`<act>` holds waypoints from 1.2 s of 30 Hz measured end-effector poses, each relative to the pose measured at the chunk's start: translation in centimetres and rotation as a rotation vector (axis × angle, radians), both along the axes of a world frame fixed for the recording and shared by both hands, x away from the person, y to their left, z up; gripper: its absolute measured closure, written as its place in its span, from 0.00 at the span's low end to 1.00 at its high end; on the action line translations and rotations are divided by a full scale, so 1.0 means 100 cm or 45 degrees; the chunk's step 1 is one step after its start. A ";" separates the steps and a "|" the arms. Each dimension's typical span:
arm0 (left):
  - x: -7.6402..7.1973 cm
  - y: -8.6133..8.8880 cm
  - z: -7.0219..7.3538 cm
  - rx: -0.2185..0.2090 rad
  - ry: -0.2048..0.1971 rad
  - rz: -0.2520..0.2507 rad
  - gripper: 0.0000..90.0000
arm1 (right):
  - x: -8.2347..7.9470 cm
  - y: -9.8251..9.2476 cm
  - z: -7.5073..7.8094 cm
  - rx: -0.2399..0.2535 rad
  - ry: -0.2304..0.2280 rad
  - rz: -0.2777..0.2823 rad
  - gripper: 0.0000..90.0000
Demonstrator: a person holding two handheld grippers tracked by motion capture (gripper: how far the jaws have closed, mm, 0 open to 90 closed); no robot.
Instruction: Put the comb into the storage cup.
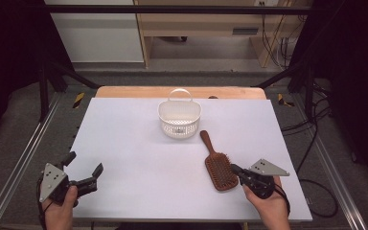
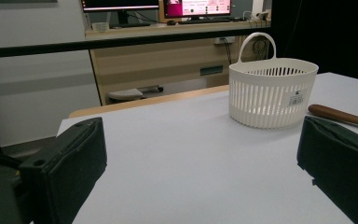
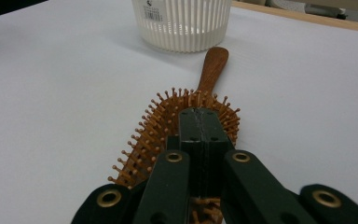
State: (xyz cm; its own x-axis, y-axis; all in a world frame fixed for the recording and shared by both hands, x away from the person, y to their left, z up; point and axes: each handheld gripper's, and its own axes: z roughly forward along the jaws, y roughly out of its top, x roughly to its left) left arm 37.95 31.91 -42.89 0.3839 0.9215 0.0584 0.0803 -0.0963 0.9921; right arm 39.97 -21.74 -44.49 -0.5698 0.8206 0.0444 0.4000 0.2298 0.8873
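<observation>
White table point(image 1: 139, 158) holds a basket point(image 1: 179, 118); near it, the brush point(image 1: 219, 168). Right gripper point(image 1: 234, 168) is pinched together above the bristles; spread it before grabbing. Left gripper point(image 1: 83, 167) gapes, holding nothing.

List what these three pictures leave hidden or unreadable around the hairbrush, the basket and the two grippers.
- Right gripper, right gripper view: its shut jaws cover the middle of the hairbrush; whether they pinch bristles cannot be told.
- Hairbrush, left gripper view: the jaw at right hides all but part of the handle.
- White basket, right gripper view: top cut off by the upper edge.
- Basket label, left gripper view: print too small to read.
- Left gripper, high view: open, its cable cut off by the bottom edge.
</observation>
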 end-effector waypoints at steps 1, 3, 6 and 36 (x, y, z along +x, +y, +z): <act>0.000 0.000 0.000 -0.001 -0.001 0.001 0.01 | -0.001 0.000 0.000 -0.002 0.005 0.003 1.00; 0.000 0.000 0.000 0.000 0.000 0.001 0.01 | -0.003 0.001 0.000 -0.005 0.010 0.003 1.00; 0.000 0.000 0.000 0.000 -0.001 0.002 0.01 | -0.008 0.000 -0.001 -0.007 0.024 0.001 1.00; 0.000 0.000 0.000 0.003 0.004 0.001 0.01 | -0.018 0.006 -0.006 -0.044 0.077 0.048 1.00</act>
State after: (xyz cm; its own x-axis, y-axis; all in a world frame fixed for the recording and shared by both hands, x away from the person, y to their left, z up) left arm 37.97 31.91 -42.91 0.3837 0.9216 0.0594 0.0834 -0.0987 0.9916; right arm 38.13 -21.14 -45.14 -0.5977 0.8001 0.0517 0.4432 0.2760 0.8529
